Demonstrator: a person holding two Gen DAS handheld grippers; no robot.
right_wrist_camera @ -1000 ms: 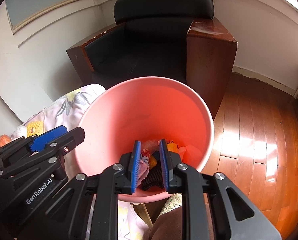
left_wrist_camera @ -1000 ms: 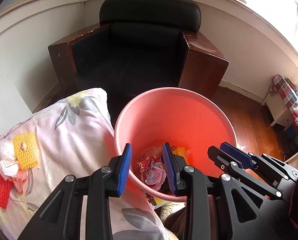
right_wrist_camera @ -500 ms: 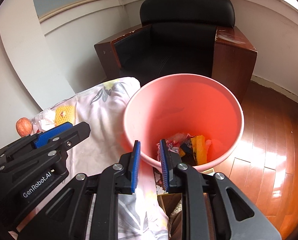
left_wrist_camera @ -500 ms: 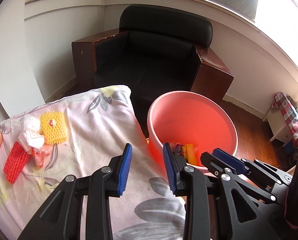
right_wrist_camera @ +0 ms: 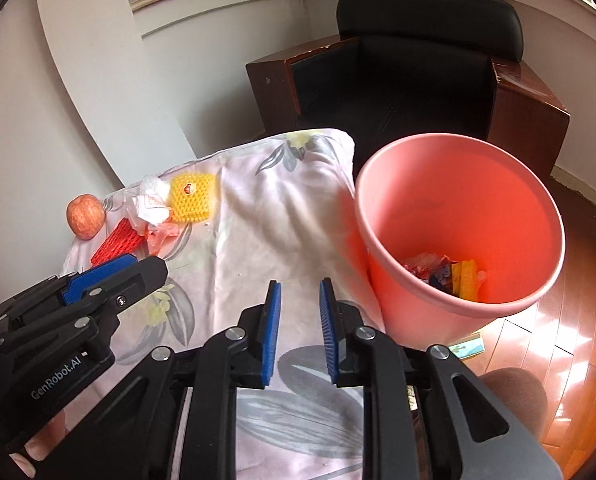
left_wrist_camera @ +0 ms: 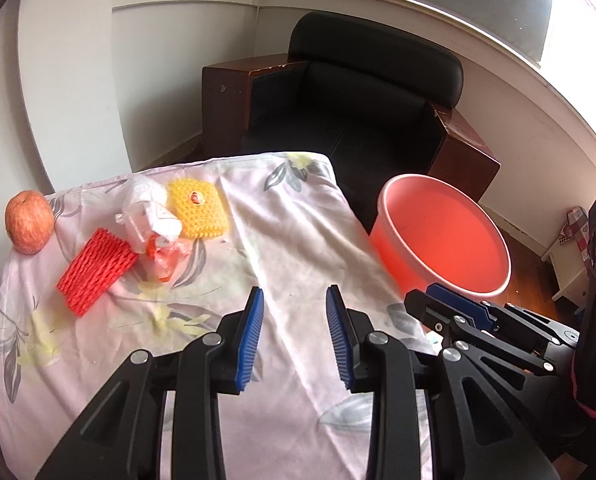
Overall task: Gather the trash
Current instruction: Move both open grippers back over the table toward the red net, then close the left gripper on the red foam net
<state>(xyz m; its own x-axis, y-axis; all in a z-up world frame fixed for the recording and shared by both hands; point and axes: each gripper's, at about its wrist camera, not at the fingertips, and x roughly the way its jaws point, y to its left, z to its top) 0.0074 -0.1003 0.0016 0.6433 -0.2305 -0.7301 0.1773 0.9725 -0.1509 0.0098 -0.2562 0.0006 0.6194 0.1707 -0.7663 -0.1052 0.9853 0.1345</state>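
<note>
The left gripper (left_wrist_camera: 294, 334) is hovering over the near part of the cloth-covered table (left_wrist_camera: 298, 240), its blue-padded fingers (left_wrist_camera: 252, 336) spread apart with nothing between them. The right gripper (right_wrist_camera: 298, 328) is hanging just to its right, over the near right edge of the same table, its jaws also parted and gripping nothing (the gap looks somewhat narrower than the left one's).

Beyond the left gripper, toward the far left of the floral cloth, the remaining trash is lying in a loose cluster: a red foam net (left_wrist_camera: 94, 270) nearest, a crumpled plastic wrapper (left_wrist_camera: 154, 224) touching its far end, and a yellow foam net (left_wrist_camera: 198, 210) just to the right of the wrapper. An apple (left_wrist_camera: 29, 222) is sitting at the far left corner of the table, near the red net but apart from it.

To the right of the table, just beside its edge, a pink bucket (right_wrist_camera: 462, 160) is standing on the wooden floor (right_wrist_camera: 570, 320). Inside it, at the bottom, discarded scraps (right_wrist_camera: 452, 274) are lying in a heap, among them yellow and blue pieces and a pale wrapper. Behind the table and bucket, a black armchair (left_wrist_camera: 362, 92) with brown wooden sides is filling the far corner of the room.
</note>
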